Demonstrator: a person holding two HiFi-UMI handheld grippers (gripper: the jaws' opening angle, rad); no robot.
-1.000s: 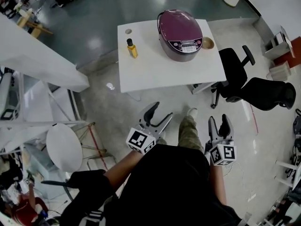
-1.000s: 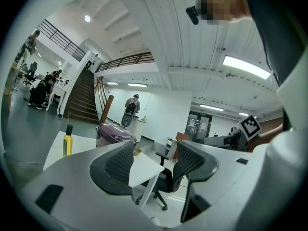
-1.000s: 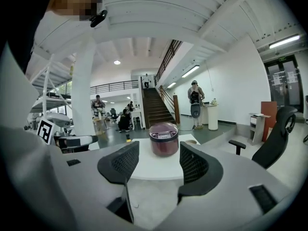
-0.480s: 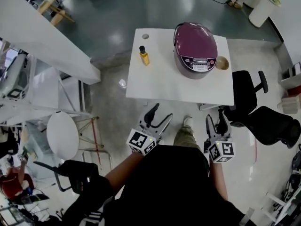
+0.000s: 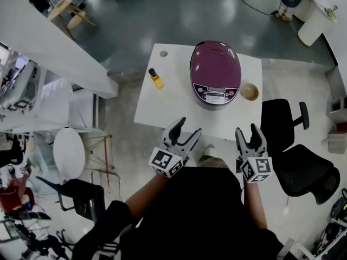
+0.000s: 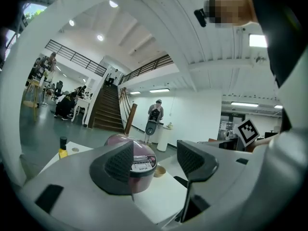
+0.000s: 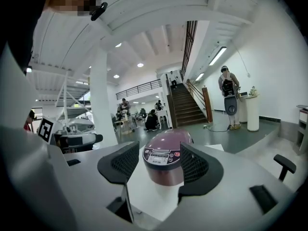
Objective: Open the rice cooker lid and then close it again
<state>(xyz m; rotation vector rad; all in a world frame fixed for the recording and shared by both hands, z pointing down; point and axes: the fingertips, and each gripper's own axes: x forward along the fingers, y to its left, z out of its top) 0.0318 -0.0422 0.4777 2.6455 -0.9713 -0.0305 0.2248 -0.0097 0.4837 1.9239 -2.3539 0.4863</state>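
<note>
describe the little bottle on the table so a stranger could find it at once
Find the white table with the purple rice cooker on it. To the cooker's left in the head view, standing apart, is the bottle: small, yellow, black-capped, unlike the round tan bowl on the cooker's other side.

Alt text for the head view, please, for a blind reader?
A closed purple rice cooker sits on a white table with a small yellow bottle and a bowl. A person's left gripper and right gripper, both open, point toward it.
</note>
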